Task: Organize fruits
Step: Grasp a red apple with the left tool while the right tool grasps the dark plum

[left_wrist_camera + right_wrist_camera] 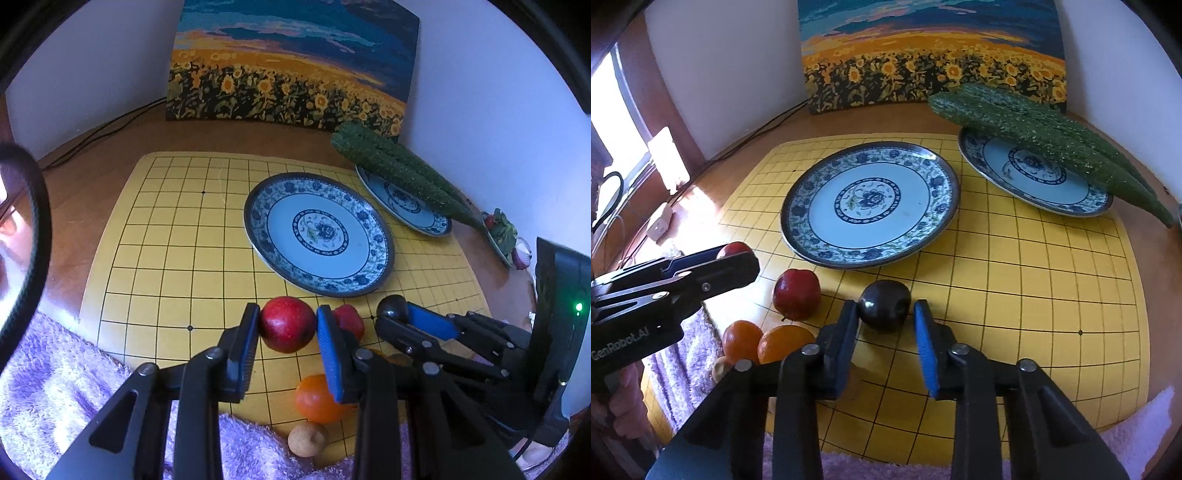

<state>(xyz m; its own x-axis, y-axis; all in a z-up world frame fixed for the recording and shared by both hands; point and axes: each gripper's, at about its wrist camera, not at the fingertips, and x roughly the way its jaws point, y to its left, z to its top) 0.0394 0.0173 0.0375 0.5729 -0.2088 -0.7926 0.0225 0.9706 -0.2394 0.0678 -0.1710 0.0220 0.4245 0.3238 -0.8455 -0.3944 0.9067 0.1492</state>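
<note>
Pinching a red apple [286,324] across its middle, the left gripper [287,325] sits near the mat's [159,229] front edge; the right gripper [885,310] clamps a dark plum [884,304] the same way, just beside it. Both fruits look firm, smooth and round, so they could slip; a hold at the widest part seems safest. A second apple [796,294], two oranges [740,339] and a small tan fruit [307,438] lie by that edge. An empty plate [801,206] waits mid-mat; another [1082,206], at the far right corner, carries a green gourd [1045,136]. Gripper arms hide part of the oranges, and I cannot name the tan fruit.
</note>
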